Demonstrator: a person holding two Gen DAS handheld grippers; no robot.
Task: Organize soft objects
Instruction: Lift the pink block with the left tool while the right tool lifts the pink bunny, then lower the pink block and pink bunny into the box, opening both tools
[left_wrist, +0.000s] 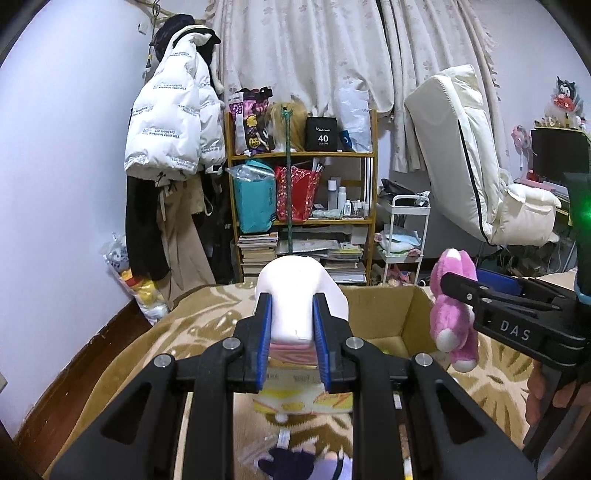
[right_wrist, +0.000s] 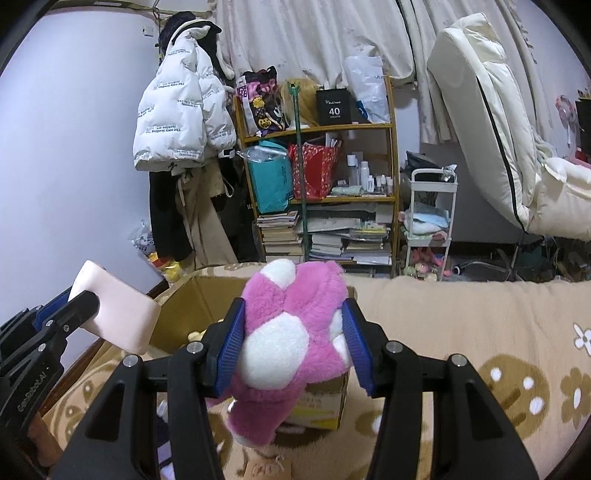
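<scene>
Though near box rim (right_wrist: 207, 284), toys clear

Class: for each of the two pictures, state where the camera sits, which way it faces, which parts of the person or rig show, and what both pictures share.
Left wrist view: sits on the left claw, facing the shelf; shows its fingers shut on a pale soft toy, plus the right claw.
Right wrist view: sits on the right claw, facing the same shelf; shows its fingers shut on the pink plush, plus the left claw.
Shared: shelf, cardboard box, both toys.
</scene>
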